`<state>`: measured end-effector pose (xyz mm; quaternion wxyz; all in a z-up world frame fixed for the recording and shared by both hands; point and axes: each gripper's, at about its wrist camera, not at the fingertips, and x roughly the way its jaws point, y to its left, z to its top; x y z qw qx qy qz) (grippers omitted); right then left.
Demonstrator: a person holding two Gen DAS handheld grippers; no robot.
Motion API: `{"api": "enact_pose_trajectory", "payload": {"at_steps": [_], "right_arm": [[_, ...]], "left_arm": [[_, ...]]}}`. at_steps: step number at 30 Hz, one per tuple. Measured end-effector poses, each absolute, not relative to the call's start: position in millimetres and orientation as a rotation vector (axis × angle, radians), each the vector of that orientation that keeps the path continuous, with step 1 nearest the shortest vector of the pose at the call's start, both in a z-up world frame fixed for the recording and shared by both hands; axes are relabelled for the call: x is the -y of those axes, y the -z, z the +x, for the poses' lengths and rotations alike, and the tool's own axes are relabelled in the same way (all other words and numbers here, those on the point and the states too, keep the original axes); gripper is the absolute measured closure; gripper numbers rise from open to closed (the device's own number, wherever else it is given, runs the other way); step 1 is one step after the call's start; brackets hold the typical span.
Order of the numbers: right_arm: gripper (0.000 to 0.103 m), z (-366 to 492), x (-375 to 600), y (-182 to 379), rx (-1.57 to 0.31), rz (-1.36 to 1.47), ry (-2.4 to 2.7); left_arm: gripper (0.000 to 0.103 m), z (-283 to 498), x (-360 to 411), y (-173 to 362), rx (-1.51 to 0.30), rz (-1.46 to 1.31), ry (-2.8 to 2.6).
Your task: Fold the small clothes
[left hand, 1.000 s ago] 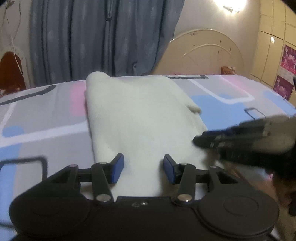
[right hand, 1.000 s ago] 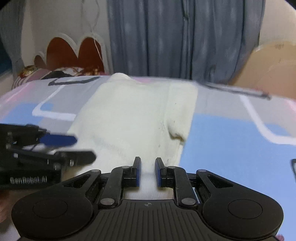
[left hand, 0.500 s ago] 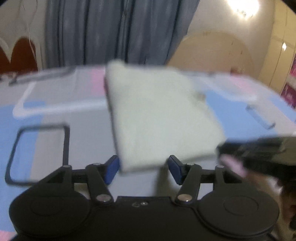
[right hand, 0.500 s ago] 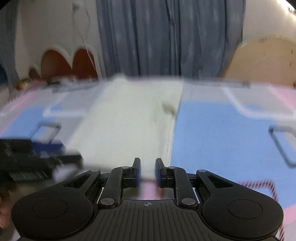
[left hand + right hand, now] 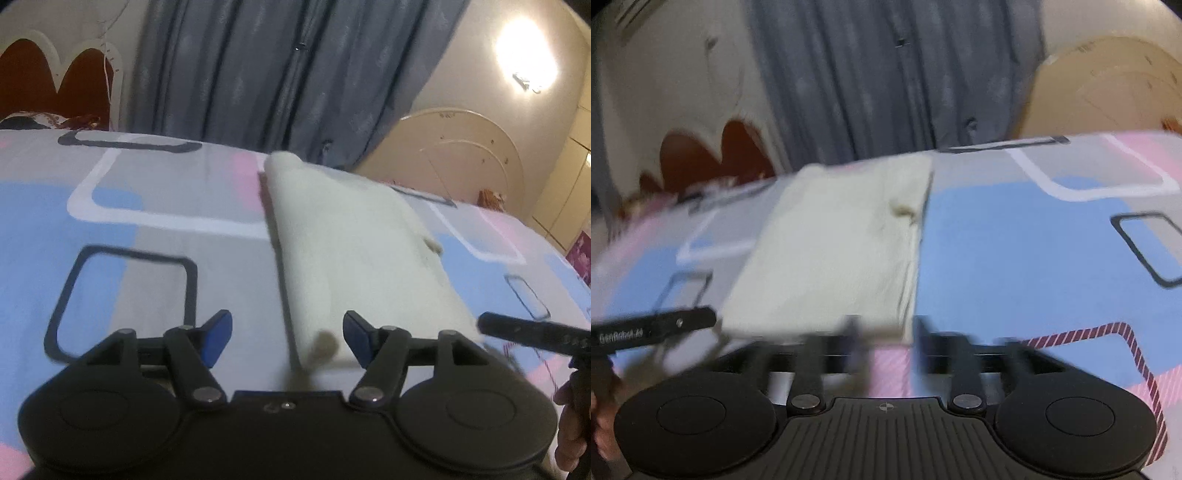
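The folded cream garment (image 5: pixel 354 251) lies flat on the bed (image 5: pixel 110 206), on a sheet printed with blue, pink and grey blocks and rounded rectangles outlined in white and black. In the left wrist view it runs as a long strip from the far edge of the bed down toward the camera, its near edge ending just ahead of the claw's right-hand blue pad.

Left claw (image 5: pixel 287 338): jaws spread and opening. The near left corner of the garment shows between the blue fingertips (image 5: pixel 218 334), but neither pad presses on it. The sheet is visible across the rest of the gap.

Right claw (image 5: pixel 886 345): jaws apart and opening. The fingers are motion-blurred. The near right corner of the garment (image 5: pixel 831 254) sits at the gap between the two fingers; no pad is seen closed on the cloth. A small dark fold mark shows near the garment's far right edge in this view.

Each claw appears at the edge of the other's view: the right claw as a dark bar at the lower right of the left wrist view, with part of a hand (image 5: pixel 570 432) beneath it; the left claw as a dark lettered bar at the lower left of the right wrist view.

Background: a grey-blue curtain (image 5: pixel 280 74) hangs behind the bed, a lit wall lamp (image 5: pixel 526 70) to its right.
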<state>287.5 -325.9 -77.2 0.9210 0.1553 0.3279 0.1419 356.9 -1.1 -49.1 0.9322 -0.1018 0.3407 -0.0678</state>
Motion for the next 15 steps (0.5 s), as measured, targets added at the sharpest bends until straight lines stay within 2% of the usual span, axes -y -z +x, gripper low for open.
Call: {"api": "enact_pose_trajectory", "payload": {"at_steps": [2, 5, 9, 11, 15], "right_arm": [[0.035, 301, 334, 74, -0.674, 0.378, -0.293], [0.035, 321, 341, 67, -0.666, 0.429, -0.301], [0.035, 361, 356, 71, -0.686, 0.54, -0.296], [0.035, 379, 359, 73, -0.692, 0.571, -0.304], [0.035, 415, 370, 89, -0.736, 0.759, -0.355]], "left_arm": [[0.023, 370, 0, 46, -0.697, -0.231, 0.148], [0.02, 392, -5, 50, -0.739, -0.331, 0.177], [0.024, 419, -4, 57, -0.774, -0.414, 0.214], [0.036, 433, -2, 60, -0.782, -0.429, 0.237], [0.038, 456, -3, 71, -0.803, -0.519, 0.244]]}}
